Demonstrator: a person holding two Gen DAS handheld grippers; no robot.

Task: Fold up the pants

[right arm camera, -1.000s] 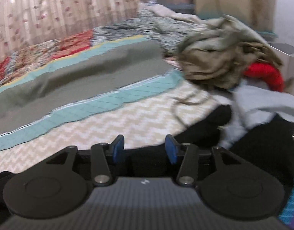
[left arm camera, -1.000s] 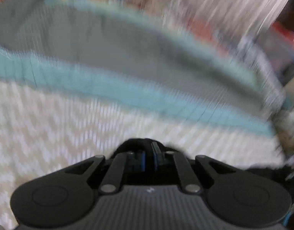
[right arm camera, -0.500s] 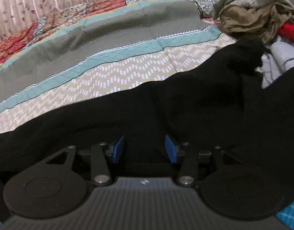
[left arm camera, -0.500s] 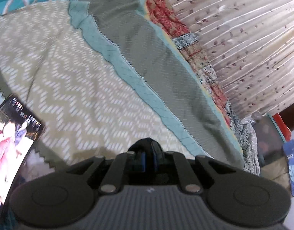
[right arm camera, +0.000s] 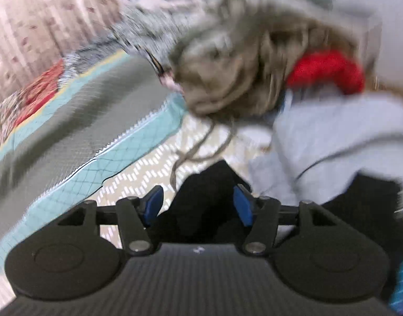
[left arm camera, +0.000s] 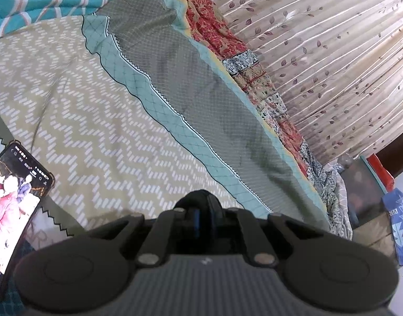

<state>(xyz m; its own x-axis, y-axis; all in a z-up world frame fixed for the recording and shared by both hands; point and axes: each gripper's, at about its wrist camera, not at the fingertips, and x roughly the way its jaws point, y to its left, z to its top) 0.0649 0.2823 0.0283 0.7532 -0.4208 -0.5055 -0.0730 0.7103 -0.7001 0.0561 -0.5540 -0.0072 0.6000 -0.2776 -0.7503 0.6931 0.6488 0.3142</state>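
The black pants (right arm camera: pixel 201 197) lie on the patterned bedspread (right arm camera: pixel 138 173). In the right wrist view a black fold of them sits between and under my open right gripper (right arm camera: pixel 199 205); its blue pads (right arm camera: pixel 152 204) stand wide apart and touch nothing that I can see. This view is blurred. In the left wrist view my left gripper (left arm camera: pixel 204 221) is shut on a small bunch of the black pants (left arm camera: pixel 199 197), held above the bedspread (left arm camera: pixel 101 131). The rest of the pants is hidden there.
A pile of clothes lies at the right: olive garment (right arm camera: pixel 227 73), red item (right arm camera: pixel 327 71), light grey garment (right arm camera: pixel 333 137). A lit phone (left arm camera: pixel 14 197) lies at the left of the bed. A curtain (left arm camera: pixel 320 52) hangs behind. Teal pillow (left arm camera: pixel 43 0) at the far end.
The right gripper has swung toward the clothes pile, and the wide spread of black pants below it has shrunk to a small fold. The left gripper stays shut on the pants, view nearly unchanged.
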